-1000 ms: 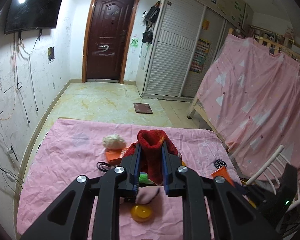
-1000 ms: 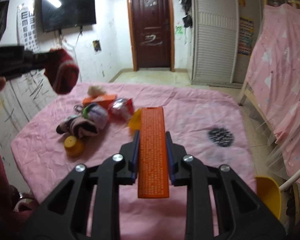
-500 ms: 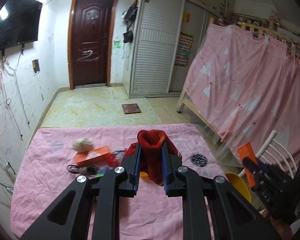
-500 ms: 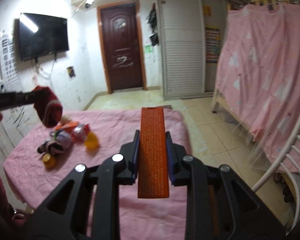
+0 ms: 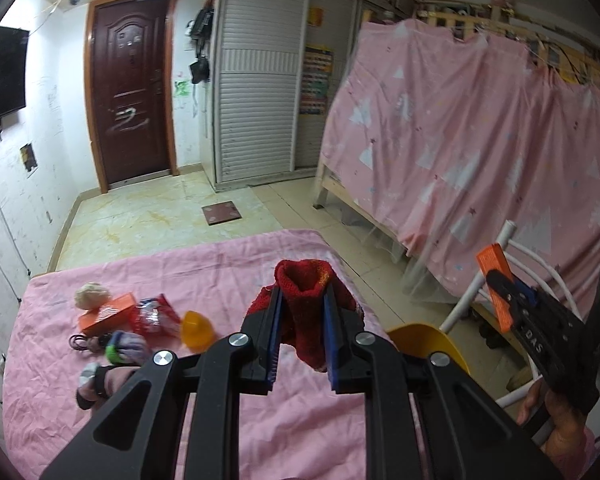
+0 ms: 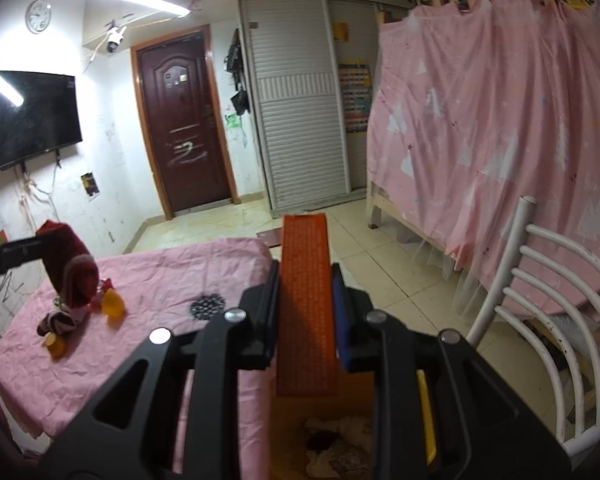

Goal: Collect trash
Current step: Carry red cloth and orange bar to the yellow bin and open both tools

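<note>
My left gripper [image 5: 302, 292] is shut on a red knitted sock [image 5: 304, 276], held above the right part of the pink-covered table [image 5: 180, 264]. My right gripper [image 6: 305, 270] is shut on a long orange box [image 6: 304, 236]. It hangs over a yellow bin [image 6: 424, 420] with crumpled paper [image 6: 340, 436] inside. In the left wrist view the bin [image 5: 424, 338] stands off the table's right edge, and the right gripper [image 5: 500, 284] is above and to its right. In the right wrist view the sock [image 6: 72, 276] and left gripper [image 6: 40, 246] show at far left.
On the table lie an orange carton [image 5: 108, 312], a red wrapper [image 5: 154, 314], an orange plastic shell [image 5: 196, 328], a tissue ball [image 5: 92, 294] and balled socks [image 5: 124, 346]. A white chair [image 6: 540, 320] stands right of the bin, before a pink-curtained bed [image 6: 500, 140].
Both grippers swung to the right, away from the pile on the table. The orange box now hangs over the yellow bin, and the sock is near the table's right edge.
</note>
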`<state>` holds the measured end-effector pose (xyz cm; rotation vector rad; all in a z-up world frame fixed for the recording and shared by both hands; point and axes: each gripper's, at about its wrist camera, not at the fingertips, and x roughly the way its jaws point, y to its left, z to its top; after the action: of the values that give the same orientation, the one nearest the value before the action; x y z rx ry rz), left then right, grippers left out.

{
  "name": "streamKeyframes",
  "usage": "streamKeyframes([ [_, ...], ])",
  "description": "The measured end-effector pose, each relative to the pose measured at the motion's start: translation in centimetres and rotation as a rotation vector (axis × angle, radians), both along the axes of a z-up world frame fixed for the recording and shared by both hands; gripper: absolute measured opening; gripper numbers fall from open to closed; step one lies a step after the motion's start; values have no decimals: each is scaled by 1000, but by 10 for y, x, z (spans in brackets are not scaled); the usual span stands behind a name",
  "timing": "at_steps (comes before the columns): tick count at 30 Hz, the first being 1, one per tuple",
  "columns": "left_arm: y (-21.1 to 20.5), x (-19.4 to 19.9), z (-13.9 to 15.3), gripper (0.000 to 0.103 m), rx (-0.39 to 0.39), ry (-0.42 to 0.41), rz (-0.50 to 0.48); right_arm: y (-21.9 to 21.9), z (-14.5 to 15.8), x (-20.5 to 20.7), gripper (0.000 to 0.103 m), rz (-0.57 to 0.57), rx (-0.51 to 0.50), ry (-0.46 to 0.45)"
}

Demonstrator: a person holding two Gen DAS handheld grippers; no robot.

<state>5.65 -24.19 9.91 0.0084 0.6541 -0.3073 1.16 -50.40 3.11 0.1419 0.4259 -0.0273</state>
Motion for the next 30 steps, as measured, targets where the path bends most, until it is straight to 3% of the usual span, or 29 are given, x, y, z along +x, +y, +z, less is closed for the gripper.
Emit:
streamKeyframes([
  [7,-35,3,-9,11,30,37,-60,-20,-11,4,22,-52,31,30],
  [11,-54,7,-15,11,33,65,-95,-30,-13,2,46,-81,42,24],
  [20,-110,13,-35,11,-22,146,-251,-53,-10,-6,46,-138,82,-15],
  [22,-118,16,-40,15,-40,175,-276,-57,-11,-7,46,-146,92,-20],
  [26,-129,20,-49,45,-51,212,-283,-62,-10,-7,46,-145,104,-24],
  [30,-129,22,-53,49,-40,213,-272,-57,-10,-8,53,-138,105,-25],
])
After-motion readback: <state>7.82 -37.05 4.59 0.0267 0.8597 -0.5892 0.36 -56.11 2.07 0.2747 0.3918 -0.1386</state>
